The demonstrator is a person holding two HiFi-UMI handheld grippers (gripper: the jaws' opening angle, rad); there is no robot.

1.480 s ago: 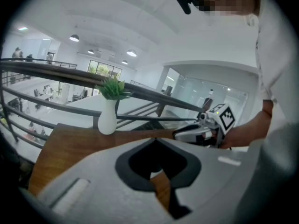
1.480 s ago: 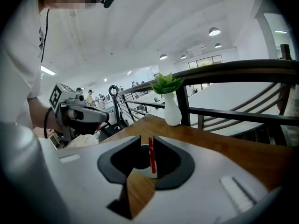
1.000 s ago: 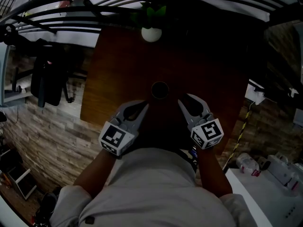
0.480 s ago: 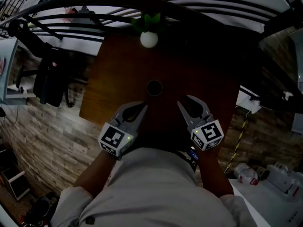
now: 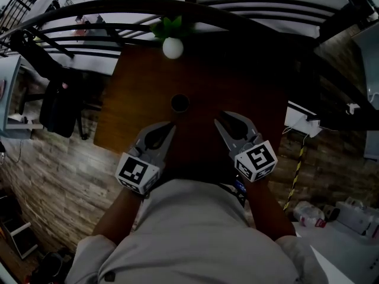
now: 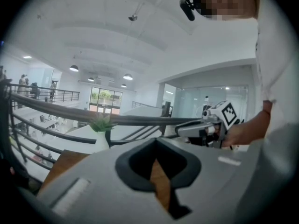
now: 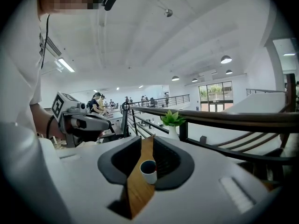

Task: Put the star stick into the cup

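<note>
The small white cup with a dark inside (image 5: 179, 103) stands upright on the brown wooden desk (image 5: 254, 81), ahead of both tongs and clear of them. The left tongs (image 5: 170, 126) are together and empty. The right tongs (image 5: 218, 118) stand slightly apart, have just been closing, and have nothing between them. A white vase with a green plant (image 5: 172, 47) sits at the desk's far edge.

Open tabletop (image 5: 142, 93) rnd cup (image 5: 179, 103); vase (image 5: 172, 48) + railing (image 5: 118, 9) at far edge.

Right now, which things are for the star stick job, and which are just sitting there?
For the job:
- cup, standing on the table
- no star stick shows in any view

Just sitting there:
- potted plant at the table's far edge
- railing behind it
</note>
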